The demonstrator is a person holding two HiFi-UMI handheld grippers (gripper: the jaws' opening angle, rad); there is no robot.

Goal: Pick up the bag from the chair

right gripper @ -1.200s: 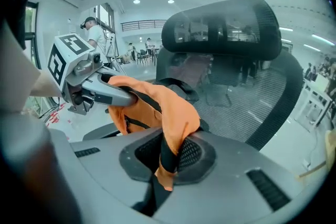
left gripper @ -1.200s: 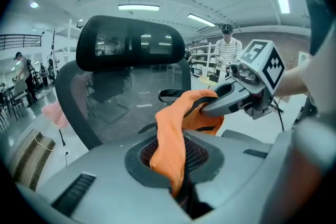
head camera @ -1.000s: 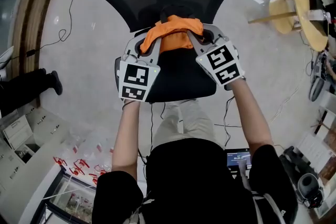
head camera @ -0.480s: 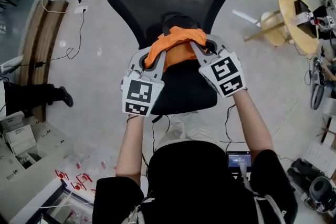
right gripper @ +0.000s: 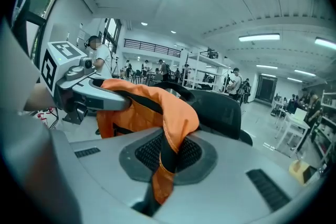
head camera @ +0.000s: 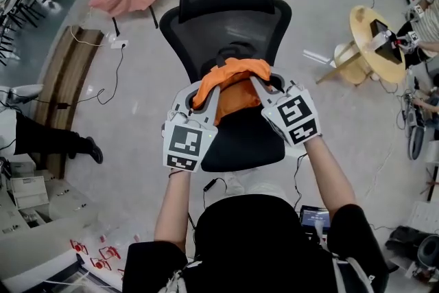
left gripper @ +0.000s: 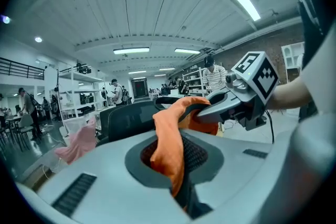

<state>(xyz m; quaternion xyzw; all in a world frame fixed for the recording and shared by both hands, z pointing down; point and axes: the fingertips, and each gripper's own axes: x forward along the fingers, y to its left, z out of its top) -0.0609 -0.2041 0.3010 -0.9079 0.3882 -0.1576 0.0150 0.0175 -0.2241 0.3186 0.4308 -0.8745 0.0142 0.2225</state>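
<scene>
In the head view the orange bag (head camera: 231, 81) hung over the back part of the chair (head camera: 241, 142) seat, close to the backrest, strung between the left gripper (head camera: 204, 90) and the right gripper (head camera: 258, 84), and it appeared to be clear of the cushion. It draped and creased like thin cloth, so it looked soft and light, likely to sag and swing rather than keep a shape. The folded top edge or strap seemed the best place to hold it, one end in each gripper. In the left gripper view the fingers were closed on a band of orange cloth (left gripper: 168, 150) that ran up and across to the other gripper, pinched flat with no gap showing. In the right gripper view the fingers were likewise clamped on an orange fold with a dark strap (right gripper: 169, 152) inside it, while the body of the bag drooped under the far gripper. Its opening was not in sight, so I could not tell what it held. Judging by its slack shape, it carried little.
</scene>
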